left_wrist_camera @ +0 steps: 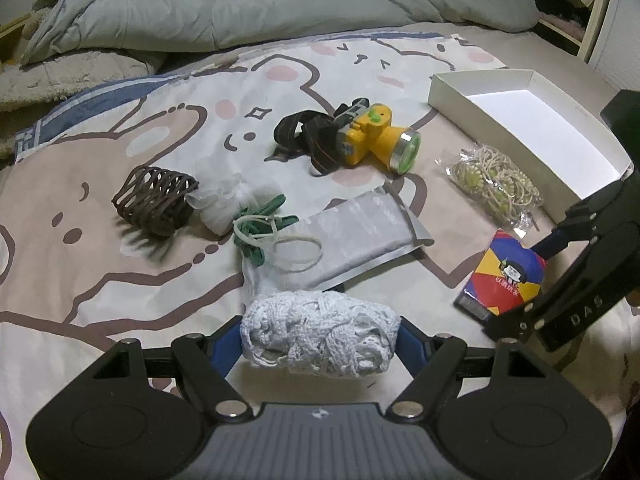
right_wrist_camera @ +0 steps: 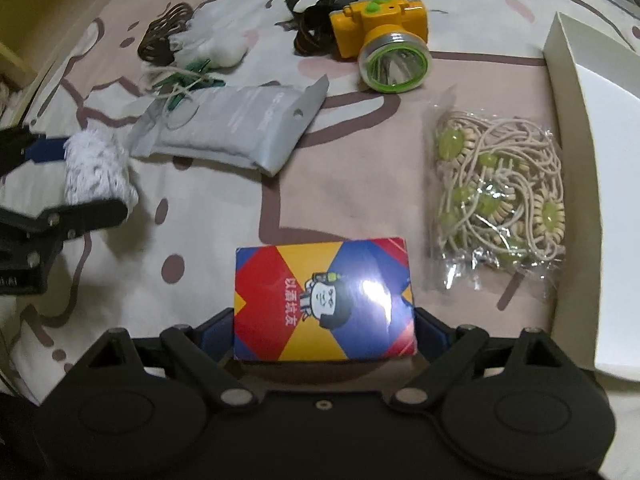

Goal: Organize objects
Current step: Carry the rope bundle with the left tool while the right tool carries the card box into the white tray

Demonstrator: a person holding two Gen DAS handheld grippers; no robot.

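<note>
1. The left gripper clamps a white lace bundle just above the cartoon bedsheet, near the silver pouch.
2. Mid-bed, the yellow headlamp and bagged hair ties lie unsorted.
3. The right gripper grips a colourful card box, low over the sheet.
4. At far right, the white box looks empty; both loads likely go there next, needing a rightward carry over its wall.
</note>
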